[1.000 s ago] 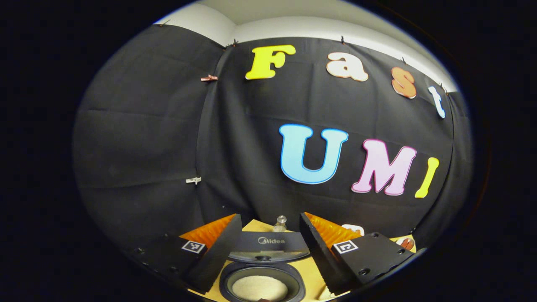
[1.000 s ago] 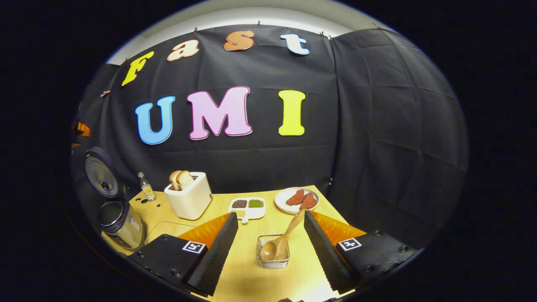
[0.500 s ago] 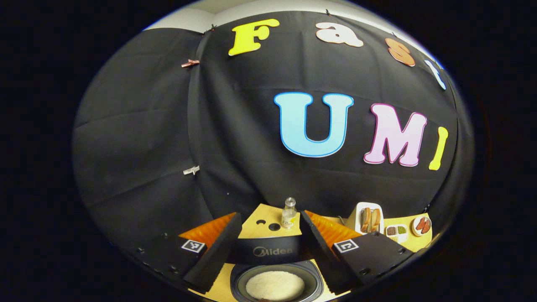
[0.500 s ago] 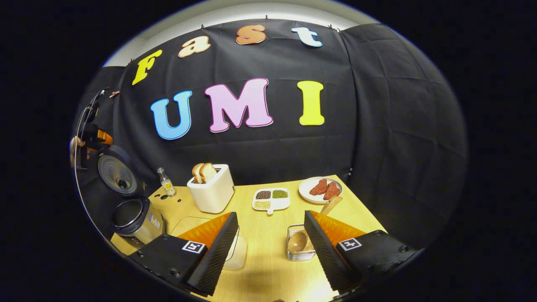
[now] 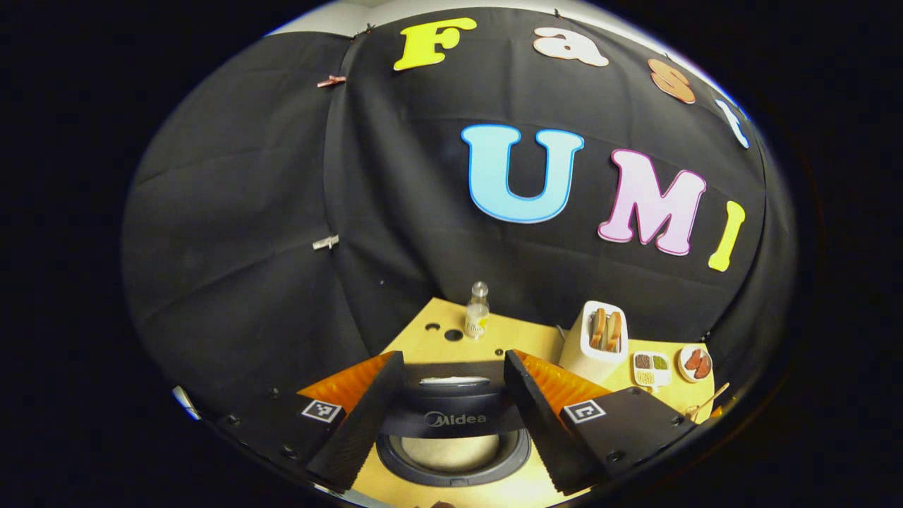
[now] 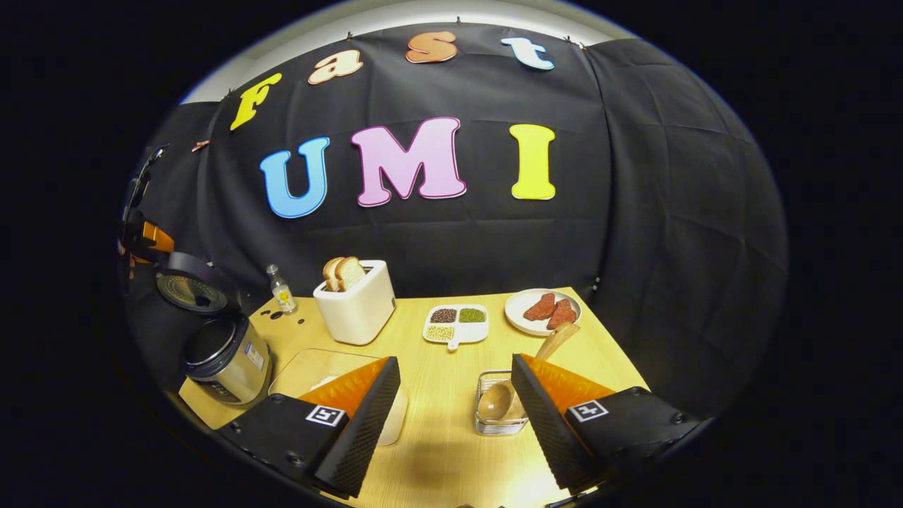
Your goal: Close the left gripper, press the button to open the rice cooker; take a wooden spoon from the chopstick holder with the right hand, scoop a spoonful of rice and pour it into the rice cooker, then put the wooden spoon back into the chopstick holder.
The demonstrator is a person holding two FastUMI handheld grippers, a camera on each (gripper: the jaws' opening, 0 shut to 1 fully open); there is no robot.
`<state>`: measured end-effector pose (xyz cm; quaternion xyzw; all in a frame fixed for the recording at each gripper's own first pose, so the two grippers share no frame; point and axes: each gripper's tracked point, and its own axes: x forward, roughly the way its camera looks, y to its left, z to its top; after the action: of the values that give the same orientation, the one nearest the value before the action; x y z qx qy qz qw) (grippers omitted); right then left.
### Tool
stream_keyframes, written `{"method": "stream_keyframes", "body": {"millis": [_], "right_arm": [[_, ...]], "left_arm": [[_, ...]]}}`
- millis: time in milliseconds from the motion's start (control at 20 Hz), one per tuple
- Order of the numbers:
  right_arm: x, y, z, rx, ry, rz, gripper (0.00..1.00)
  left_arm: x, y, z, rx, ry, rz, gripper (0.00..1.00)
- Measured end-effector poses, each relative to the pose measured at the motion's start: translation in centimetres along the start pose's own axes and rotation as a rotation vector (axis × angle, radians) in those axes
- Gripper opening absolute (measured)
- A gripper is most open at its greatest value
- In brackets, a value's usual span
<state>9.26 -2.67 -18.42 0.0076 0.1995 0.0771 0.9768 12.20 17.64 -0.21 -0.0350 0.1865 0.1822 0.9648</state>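
Note:
The rice cooker [image 5: 451, 462] sits between the fingers of my left gripper [image 5: 453, 360], which is open and holds nothing. Its dark lid [image 5: 455, 418] leans forward over the pot, and white rice shows under it. From the right gripper view, the cooker [image 6: 226, 360] stands at the table's left edge with its lid [image 6: 187, 286] tilted, and the left gripper [image 6: 141, 233] hangs above it. The wooden spoon [image 6: 497, 402] rests in the wire chopstick holder [image 6: 494, 425], just left of my right finger. My right gripper [image 6: 455, 363] is open and empty above the table.
A clear rice container [image 6: 310, 367] lies partly behind my right gripper's left finger. A toaster with bread [image 6: 356, 303], a small bottle [image 6: 281, 289], a divided dish of grains [image 6: 455, 321] and a plate of meat [image 6: 543, 310] stand toward the back of the wooden table [image 6: 437, 451].
The cooker lid has tipped from upright toward the pot, and the left gripper has lifted above it. The right gripper has shifted left of the holder; the spoon stays put.

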Motion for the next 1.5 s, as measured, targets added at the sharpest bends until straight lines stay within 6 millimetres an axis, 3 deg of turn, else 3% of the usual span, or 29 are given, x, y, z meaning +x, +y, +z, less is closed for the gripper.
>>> {"method": "stream_keyframes", "body": {"millis": [200, 500, 900, 1200, 1300, 1500], "right_arm": [[0.0, 1.4, -2.1, -0.027, 0.043, 0.054, 0.99], [-0.3, 1.8, -4.0, -0.034, 0.079, 0.089, 0.99], [-1.0, 1.5, -5.9, -0.067, 0.128, 0.093, 0.99], [-1.0, 1.2, -6.7, -0.073, 0.160, 0.090, 0.99], [-1.0, 1.5, -6.7, -0.075, 0.166, 0.096, 0.99], [-1.0, 2.5, -6.0, -0.071, 0.155, 0.102, 0.99]], "left_arm": [[-1.4, -0.5, -5.8, -0.025, 0.073, -0.006, 0.99], [-1.2, -1.2, -10.6, -0.030, 0.041, -0.002, 0.99], [0.9, -1.5, -17.1, 0.016, 0.108, 0.039, 0.99], [1.8, -2.0, -17.7, 0.006, 0.086, 0.073, 1.00], [1.7, -2.1, -18.4, -0.002, 0.084, 0.079, 0.99], [1.5, -2.3, -18.0, 0.016, 0.042, 0.060, 1.00]]}}
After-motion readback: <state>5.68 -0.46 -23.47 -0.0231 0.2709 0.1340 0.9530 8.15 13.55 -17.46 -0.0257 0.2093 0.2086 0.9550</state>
